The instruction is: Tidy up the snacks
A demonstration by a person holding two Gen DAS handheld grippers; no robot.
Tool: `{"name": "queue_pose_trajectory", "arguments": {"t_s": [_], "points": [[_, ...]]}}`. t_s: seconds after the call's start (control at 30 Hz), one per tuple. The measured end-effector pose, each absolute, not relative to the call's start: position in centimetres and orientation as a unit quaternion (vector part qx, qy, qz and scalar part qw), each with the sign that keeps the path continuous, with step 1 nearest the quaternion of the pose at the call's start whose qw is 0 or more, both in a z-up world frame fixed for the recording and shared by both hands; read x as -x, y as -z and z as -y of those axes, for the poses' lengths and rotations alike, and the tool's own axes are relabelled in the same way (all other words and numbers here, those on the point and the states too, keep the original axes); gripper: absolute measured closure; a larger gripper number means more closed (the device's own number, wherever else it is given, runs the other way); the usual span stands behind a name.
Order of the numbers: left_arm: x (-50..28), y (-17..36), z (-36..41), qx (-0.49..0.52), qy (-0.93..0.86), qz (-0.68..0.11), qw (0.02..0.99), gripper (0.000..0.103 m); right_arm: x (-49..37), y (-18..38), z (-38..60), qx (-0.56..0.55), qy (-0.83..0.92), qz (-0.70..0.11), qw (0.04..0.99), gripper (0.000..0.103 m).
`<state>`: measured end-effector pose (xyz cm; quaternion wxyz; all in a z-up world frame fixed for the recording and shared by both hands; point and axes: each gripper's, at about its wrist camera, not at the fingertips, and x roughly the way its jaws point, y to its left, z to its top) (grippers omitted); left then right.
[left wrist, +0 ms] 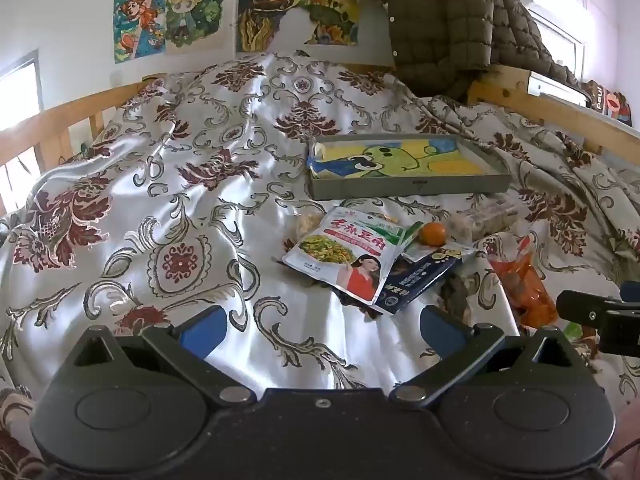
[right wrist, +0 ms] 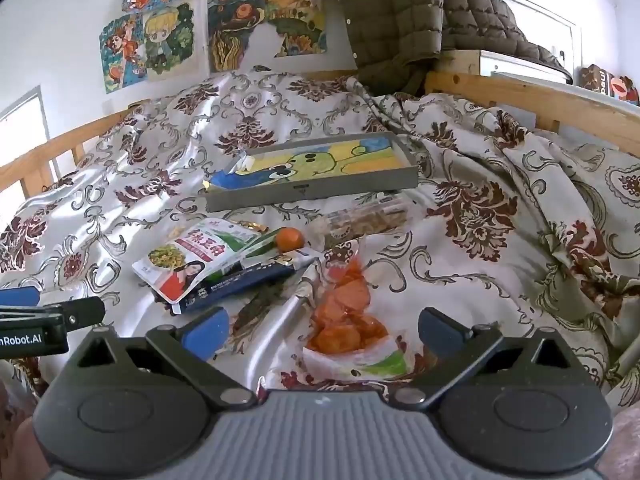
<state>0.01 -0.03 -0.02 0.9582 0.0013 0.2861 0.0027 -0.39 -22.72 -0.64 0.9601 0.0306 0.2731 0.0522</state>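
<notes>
Snacks lie on the patterned bedspread in front of a grey tray (left wrist: 408, 189) (right wrist: 312, 194) with a cartoon picture inside. A white packet with a woman's picture (left wrist: 344, 254) (right wrist: 192, 258) overlaps a dark blue packet (left wrist: 420, 280) (right wrist: 240, 282). A small orange (left wrist: 433, 234) (right wrist: 289, 239) lies behind them. A clear box of nut bars (left wrist: 484, 220) (right wrist: 364, 220) lies to the right. A clear bag of orange snacks (left wrist: 524, 284) (right wrist: 348, 320) lies nearest the right gripper. My left gripper (left wrist: 320, 330) is open and empty, just short of the packets. My right gripper (right wrist: 322, 332) is open, its fingers either side of the orange bag's near end.
Wooden bed rails (left wrist: 72, 120) (right wrist: 532, 96) border the bedspread on the left and right. A dark puffer jacket (left wrist: 444, 20) (right wrist: 396, 12) hangs at the back. Posters (left wrist: 168, 16) cover the wall. The other gripper shows at the right edge of the left wrist view (left wrist: 600, 316).
</notes>
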Motion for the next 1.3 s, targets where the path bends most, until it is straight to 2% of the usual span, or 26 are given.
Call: {"name": "queue_pose_trajectory", "arguments": {"t_s": [1.3], "points": [[0.2, -0.4, -0.2, 0.000, -0.007, -0.283, 0.959, 0.001, 0.2, 1.0, 22.4, -0.029, -0.054, -0.280, 0.958, 0.000]]}}
